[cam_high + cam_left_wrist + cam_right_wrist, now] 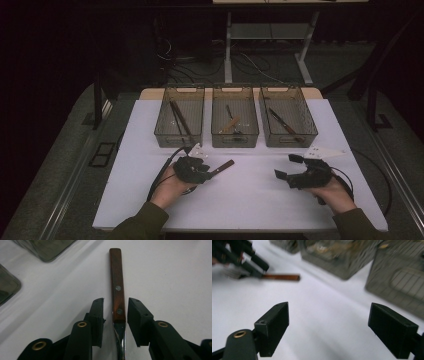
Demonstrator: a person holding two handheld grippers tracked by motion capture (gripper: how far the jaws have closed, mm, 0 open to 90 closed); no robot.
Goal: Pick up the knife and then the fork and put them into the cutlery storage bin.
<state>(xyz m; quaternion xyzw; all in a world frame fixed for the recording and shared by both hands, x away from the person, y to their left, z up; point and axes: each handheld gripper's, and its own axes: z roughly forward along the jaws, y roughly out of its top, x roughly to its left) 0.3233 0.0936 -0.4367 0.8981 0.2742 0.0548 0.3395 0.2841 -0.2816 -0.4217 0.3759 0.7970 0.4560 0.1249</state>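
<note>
Between the left gripper's [115, 312] jaws, set narrow but not quite touching it, a wooden-handled knife [117, 290] is seen lying on the table [250, 200]. Right of the knife, the right gripper [285, 167] is held wide, nothing between. Beyond the knife, three bins [235, 137] are lined up.

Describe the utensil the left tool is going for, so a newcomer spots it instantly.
Start at the white table with three wire-mesh bins along its far edge. In front of the left and middle bins, the left tool straddles a wooden-handled utensil lying flat on the tabletop, a small gap showing on each side. It is the one piece outside the bins; its reddish-brown handle has two metal rivets, and the metal end is hidden.
</note>
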